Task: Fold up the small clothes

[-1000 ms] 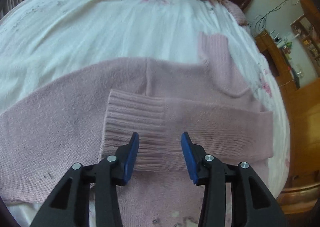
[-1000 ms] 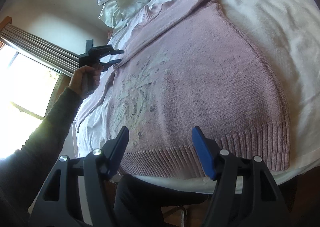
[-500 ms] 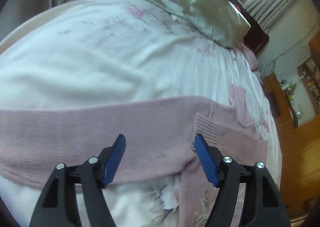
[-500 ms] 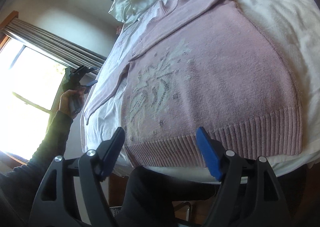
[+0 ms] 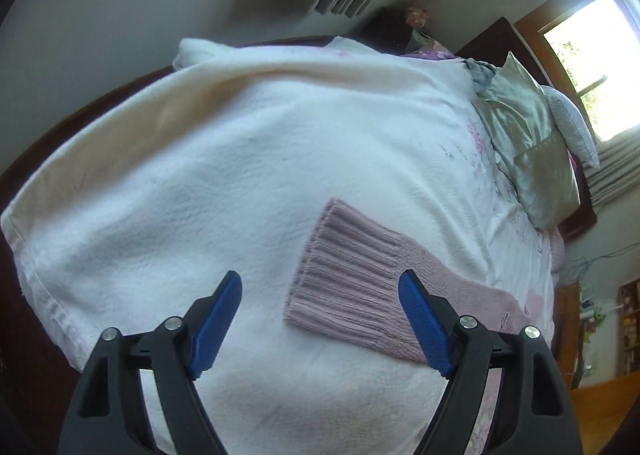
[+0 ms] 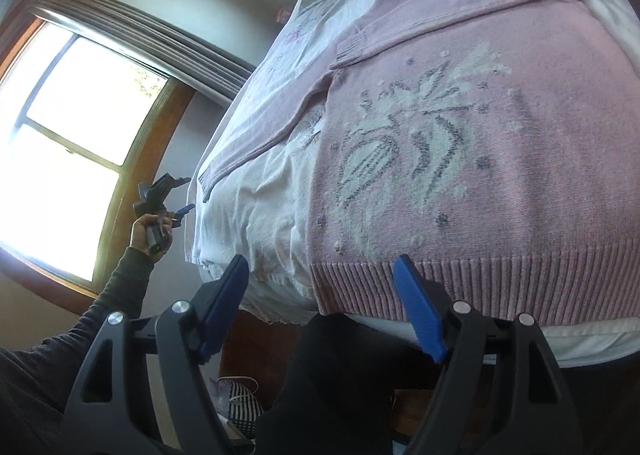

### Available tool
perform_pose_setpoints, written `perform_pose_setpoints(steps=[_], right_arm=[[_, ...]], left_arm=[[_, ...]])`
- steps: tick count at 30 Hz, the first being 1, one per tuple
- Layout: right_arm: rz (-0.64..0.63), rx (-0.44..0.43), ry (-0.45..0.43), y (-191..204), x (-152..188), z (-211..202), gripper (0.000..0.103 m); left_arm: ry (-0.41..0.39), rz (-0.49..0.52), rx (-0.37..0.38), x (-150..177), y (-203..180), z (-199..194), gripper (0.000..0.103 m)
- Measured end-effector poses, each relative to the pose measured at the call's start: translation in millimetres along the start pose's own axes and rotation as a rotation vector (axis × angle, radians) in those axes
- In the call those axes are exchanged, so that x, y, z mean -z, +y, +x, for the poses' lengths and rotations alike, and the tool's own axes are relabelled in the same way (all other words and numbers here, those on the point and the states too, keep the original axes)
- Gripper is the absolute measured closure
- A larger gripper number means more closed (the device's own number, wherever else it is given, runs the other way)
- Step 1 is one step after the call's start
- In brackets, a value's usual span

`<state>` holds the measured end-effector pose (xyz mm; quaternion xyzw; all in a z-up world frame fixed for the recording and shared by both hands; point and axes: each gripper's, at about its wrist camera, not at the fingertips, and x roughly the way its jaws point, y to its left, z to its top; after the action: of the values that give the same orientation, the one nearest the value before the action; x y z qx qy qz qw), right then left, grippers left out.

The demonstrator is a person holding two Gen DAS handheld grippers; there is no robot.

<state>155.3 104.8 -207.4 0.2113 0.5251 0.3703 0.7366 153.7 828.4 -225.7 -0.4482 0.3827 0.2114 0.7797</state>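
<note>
A pink sweater lies flat on a white-covered bed, one sleeve folded across its chest, the other sleeve stretched sideways. Left gripper and right gripper hover spread, empty; most folding apparently remains.

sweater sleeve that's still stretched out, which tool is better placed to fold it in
Left. The left tool is open and points at the ribbed cuff of the outstretched sleeve. The right tool is open at the sweater's hem, far from that cuff.
</note>
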Motion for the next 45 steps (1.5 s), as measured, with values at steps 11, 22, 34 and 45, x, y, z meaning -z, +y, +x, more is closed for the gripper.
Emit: perform_pose_setpoints(steps=[11, 22, 34, 45], right_arm=[[-0.057, 0.021, 0.045, 38.1, -6.7, 31.8, 0.028], [-0.117, 0.02, 0.014, 55.6, -18.9, 28.5, 0.028], [-0.044, 0.004, -0.052, 15.5, -44.1, -6.0, 0.028], [0.081, -0.005, -0.083, -43.3, -57.1, -26.5, 0.028]], left_arm=[[0.076, 0.08, 0.067, -5.1, -5.0, 37.3, 0.057], [0.038, 0.175, 0.18, -10.2, -67.7, -17.1, 0.098], [0.071, 0.395, 0.351, 28.1, -256.9, -21.7, 0.098], [0.247, 0.557, 0.348, 133.2, -388.4, 92.0, 0.098]])
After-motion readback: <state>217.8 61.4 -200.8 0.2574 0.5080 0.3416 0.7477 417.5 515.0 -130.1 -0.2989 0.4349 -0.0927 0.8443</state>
